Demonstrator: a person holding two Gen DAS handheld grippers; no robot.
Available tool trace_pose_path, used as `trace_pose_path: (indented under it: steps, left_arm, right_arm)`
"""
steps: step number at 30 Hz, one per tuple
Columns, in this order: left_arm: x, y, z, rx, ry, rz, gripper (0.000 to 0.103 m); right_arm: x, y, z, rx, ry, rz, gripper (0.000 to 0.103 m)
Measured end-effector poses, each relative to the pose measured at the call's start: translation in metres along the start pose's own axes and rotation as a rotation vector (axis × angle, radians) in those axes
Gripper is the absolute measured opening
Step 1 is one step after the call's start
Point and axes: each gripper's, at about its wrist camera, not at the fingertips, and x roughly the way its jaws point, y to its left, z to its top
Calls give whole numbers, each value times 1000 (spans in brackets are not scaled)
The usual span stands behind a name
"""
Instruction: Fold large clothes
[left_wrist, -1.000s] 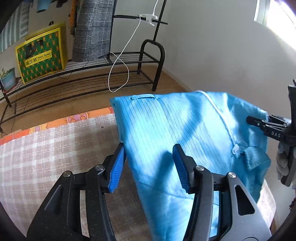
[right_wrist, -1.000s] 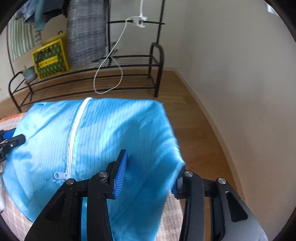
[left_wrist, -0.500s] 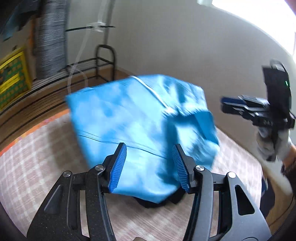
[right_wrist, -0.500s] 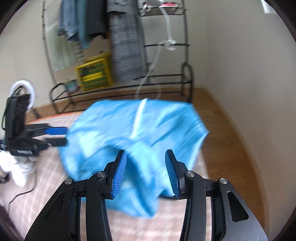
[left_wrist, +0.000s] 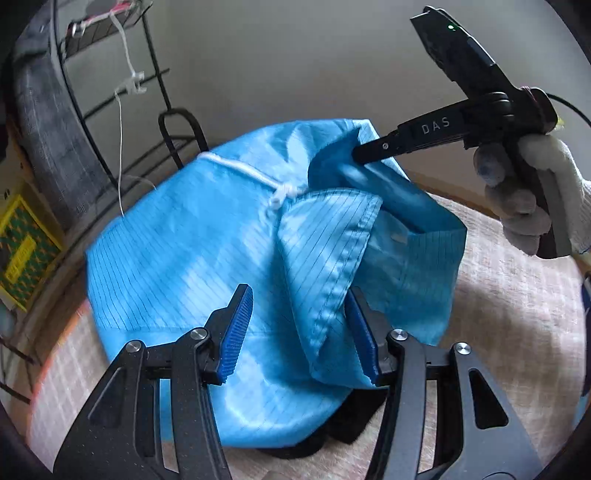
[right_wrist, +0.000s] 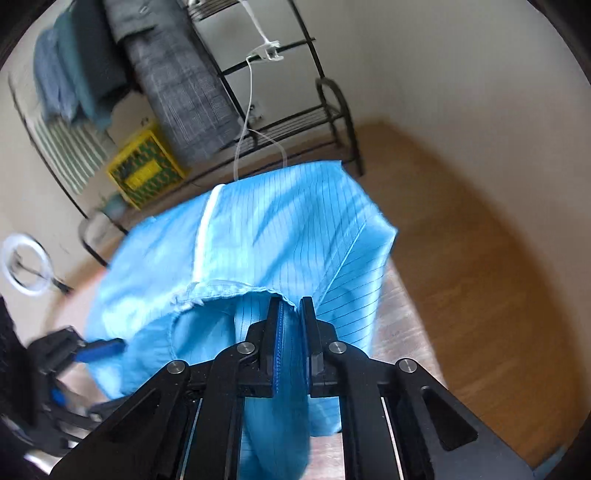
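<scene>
Through my left wrist camera, my left claw (left_wrist: 299, 332) stands about half open at the bottom of the frame. A folded flap of the blue pinstriped jacket (left_wrist: 192, 258) hangs between the blue pads (left_wrist: 236, 332), which do not press on it. The jacket fills the middle of the frame, draped over a pale checked cover (left_wrist: 509, 314), its white zipper (left_wrist: 258, 181) running toward the centre. At the upper right my right claw (left_wrist: 356, 153) bites into the jacket's raised upper edge, carried by my white-gloved hand (left_wrist: 532, 199). A black metal rack (left_wrist: 177, 122) stands at the upper left.

Through my right wrist camera, my right claw (right_wrist: 290, 306) is closing in the lower middle, jaws nearly together, with a fold of the jacket (right_wrist: 258, 240) pinched between them and hanging down from them. The rest of the jacket spreads across the centre. My left claw (right_wrist: 99, 345) shows blurred at the lower left. A yellow-green bag (right_wrist: 144, 170) sits under hanging clothes (right_wrist: 177, 74) at the upper left; wooden floor (right_wrist: 461, 240) lies at the right.
</scene>
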Motion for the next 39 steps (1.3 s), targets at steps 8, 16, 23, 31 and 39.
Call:
trace_pose_path:
  steps: [8,16,23,31,39]
  left_arm:
    - [9,28,26,-162,-53,-106,29]
    - [15,105,4,-549,-48,-326,13]
    - [41,126,-21,-673,23,-370,12]
    - [7,143,-8,-665,-96,-201,12]
    - [-44,83,5,-443,-145,-411,12]
  right_arm:
    - [3,3,-7,4,19,87,8]
    - [11,16,13,-38,-11,91,8]
    - [21,25,13,-95,19,-77,8]
    - [-15,36,16,-178,-109,-244,12]
    - [-54,66,-16,-263,-149,67,12]
